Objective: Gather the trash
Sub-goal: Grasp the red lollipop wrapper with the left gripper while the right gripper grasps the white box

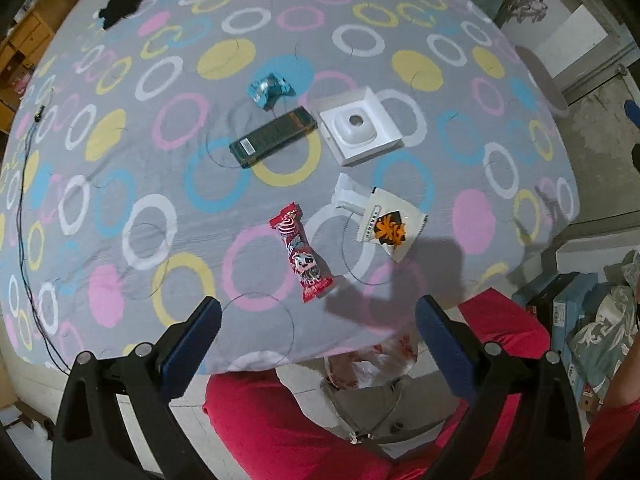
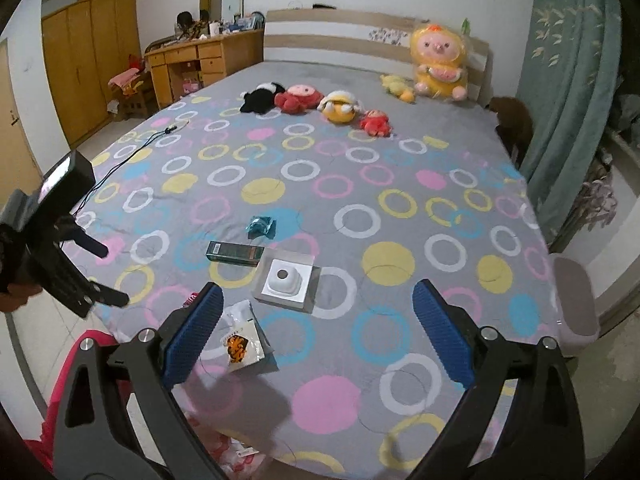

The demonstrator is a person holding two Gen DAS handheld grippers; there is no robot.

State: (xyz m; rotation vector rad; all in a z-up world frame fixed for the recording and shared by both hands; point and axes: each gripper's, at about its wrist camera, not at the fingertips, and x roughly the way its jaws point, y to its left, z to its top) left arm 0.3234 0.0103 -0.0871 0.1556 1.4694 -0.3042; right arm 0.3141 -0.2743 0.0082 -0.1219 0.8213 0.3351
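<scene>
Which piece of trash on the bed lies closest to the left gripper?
The red candy wrapper, just ahead of the open left gripper; the white packet, dark box and blue wrapper lie farther off.

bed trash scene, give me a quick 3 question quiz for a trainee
1. True or false: the left tool is shut on the red snack wrapper.
2. Which item lies directly beside the white box tray? A) dark green box B) yellow plush C) black cable
3. Fill in: the white sachet carries an ______ and black emblem.

Key: 1 false, both tools, left and right, are open and hold nothing. 2 A. 3 orange.
</scene>
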